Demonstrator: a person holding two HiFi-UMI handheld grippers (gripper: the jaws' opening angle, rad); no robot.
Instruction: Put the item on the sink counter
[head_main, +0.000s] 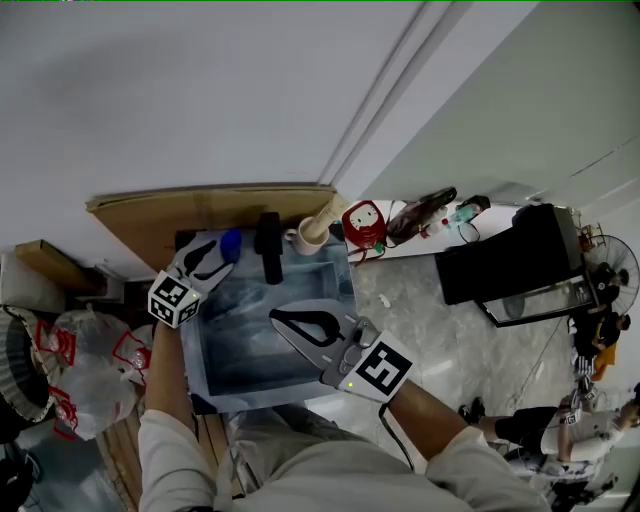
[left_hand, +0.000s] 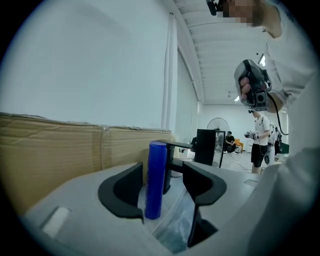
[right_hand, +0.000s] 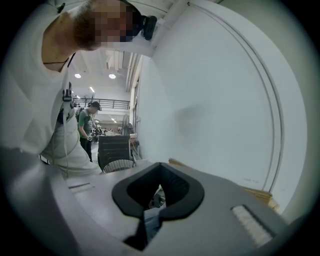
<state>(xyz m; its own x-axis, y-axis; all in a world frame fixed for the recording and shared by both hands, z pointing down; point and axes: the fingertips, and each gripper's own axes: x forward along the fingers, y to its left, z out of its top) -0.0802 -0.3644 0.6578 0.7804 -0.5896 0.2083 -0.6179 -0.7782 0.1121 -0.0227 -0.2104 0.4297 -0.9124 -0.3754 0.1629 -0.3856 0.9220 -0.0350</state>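
A blue cylinder (head_main: 231, 243) stands upright on the back left corner of the sink counter (head_main: 349, 300). In the left gripper view the blue cylinder (left_hand: 155, 180) sits between the jaws, close to the left pad and clear of the right pad. My left gripper (head_main: 222, 252) (left_hand: 164, 172) is open around it. My right gripper (head_main: 278, 320) hovers over the basin, shut, with its tips touching and nothing in it (right_hand: 160, 166).
A black faucet (head_main: 268, 245) rises at the sink's back, next to a cup (head_main: 303, 238) and a red object (head_main: 362, 225). Cardboard (head_main: 190, 212) leans on the wall behind. Plastic bags (head_main: 85, 360) lie left, a black cabinet (head_main: 505, 262) stands right.
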